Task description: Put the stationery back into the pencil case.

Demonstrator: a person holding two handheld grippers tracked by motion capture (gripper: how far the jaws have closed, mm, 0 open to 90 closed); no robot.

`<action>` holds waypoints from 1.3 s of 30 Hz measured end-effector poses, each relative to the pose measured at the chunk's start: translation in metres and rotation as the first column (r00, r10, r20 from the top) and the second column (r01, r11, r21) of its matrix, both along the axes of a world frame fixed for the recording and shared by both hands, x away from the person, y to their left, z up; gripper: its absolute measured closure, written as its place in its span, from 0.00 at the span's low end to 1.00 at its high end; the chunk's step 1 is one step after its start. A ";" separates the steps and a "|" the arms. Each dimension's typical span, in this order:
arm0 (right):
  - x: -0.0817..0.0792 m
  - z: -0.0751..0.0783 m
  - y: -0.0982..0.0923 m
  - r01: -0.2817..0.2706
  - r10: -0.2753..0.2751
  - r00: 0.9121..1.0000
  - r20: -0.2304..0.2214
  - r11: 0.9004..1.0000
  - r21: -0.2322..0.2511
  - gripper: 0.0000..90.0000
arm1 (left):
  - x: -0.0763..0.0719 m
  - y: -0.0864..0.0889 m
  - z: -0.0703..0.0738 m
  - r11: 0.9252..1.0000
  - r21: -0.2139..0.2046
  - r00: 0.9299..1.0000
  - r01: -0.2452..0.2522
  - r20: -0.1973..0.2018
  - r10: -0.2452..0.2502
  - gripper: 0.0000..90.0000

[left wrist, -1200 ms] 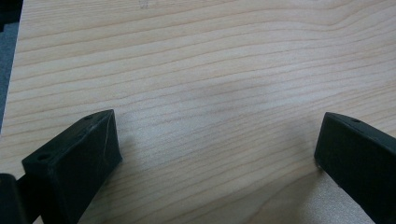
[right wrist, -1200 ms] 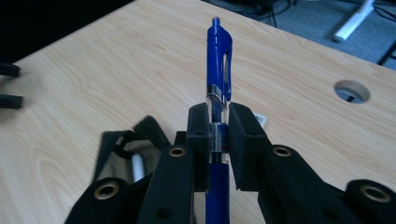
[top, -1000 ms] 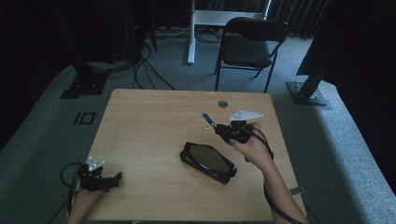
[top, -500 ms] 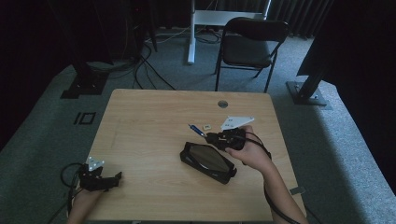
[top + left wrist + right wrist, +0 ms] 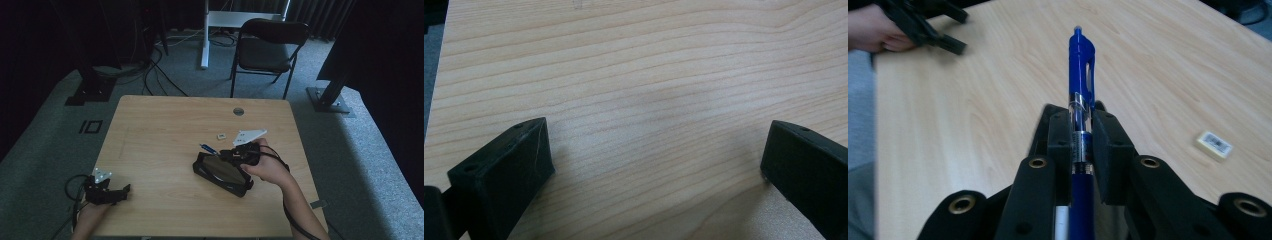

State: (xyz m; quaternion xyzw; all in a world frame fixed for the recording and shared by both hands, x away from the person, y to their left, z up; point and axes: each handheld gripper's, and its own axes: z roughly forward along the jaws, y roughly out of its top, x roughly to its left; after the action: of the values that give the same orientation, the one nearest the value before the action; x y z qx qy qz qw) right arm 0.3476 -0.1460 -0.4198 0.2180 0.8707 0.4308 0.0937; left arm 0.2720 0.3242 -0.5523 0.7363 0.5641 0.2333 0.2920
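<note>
above the open black case [image 5: 222,172], right gripper [image 5: 227,154] jaws pinch a blue pen [image 5: 1081,90].

A dim room — grey carpet [image 5: 55,130], black chair [image 5: 267,47] behind the wooden table [image 5: 160,130], cables [image 5: 155,75] trailing.

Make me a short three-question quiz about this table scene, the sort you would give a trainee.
1. What is clamped in the right gripper?
2. True or false: the left gripper is shut on something.
3. Which small thing lies on the table beyond the black case? A) an eraser B) a cup C) a spoon

Key
1. A blue pen, held lengthwise between the jaws with its clip end pointing away from the hand.
2. False: its jaws stand wide apart over bare wood.
3. A, a small pale eraser.
</note>
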 end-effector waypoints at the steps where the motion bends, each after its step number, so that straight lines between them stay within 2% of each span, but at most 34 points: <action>1: 0.000 -0.002 0.000 -0.003 0.003 1.000 -0.007 1.000 -0.006 0.88 | 0.000 0.000 0.000 1.000 0.000 1.000 0.000 0.000 0.000 0.00; 7: 0.001 -0.012 0.000 0.003 -0.004 0.999 -0.041 1.000 -0.021 0.88 | 0.000 0.000 0.000 1.000 0.000 1.000 0.000 0.000 0.000 0.00; 9: 0.002 -0.014 0.001 0.011 -0.012 0.999 -0.036 1.000 -0.023 0.88 | 0.000 0.000 0.000 1.000 0.000 1.000 0.000 0.000 0.000 0.00; 10: 0.002 -0.018 0.002 0.005 -0.007 0.999 -0.049 0.999 -0.042 0.88 | 0.000 0.000 0.000 1.000 0.000 1.000 0.000 0.000 0.000 0.00; 21: 0.004 -0.043 0.010 0.005 -0.017 0.994 -0.104 0.994 -0.113 0.88 | 0.000 0.000 0.000 1.000 0.000 1.000 0.000 -0.002 0.000 0.00; 28: 0.007 -0.051 0.016 0.008 -0.025 0.992 -0.122 0.990 -0.138 0.88 | 0.000 0.000 0.000 1.000 0.000 1.000 0.000 -0.002 0.000 0.00; 37: 0.013 -0.057 0.030 0.003 -0.028 0.991 -0.129 0.982 -0.190 0.88 | 0.000 0.000 0.000 1.000 0.001 1.000 0.001 -0.002 -0.001 0.00; 39: 0.014 -0.059 0.033 0.005 -0.031 0.990 -0.137 0.982 -0.188 0.88 | 0.000 0.000 0.000 1.000 0.000 1.000 0.000 -0.002 0.000 0.00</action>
State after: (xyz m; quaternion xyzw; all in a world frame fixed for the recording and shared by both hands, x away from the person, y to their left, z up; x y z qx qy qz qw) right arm 0.3615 -0.1134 -0.4789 0.2457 0.9098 0.3299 0.0564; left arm 0.2719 0.3242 -0.5522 0.7366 0.5642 0.2327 0.2914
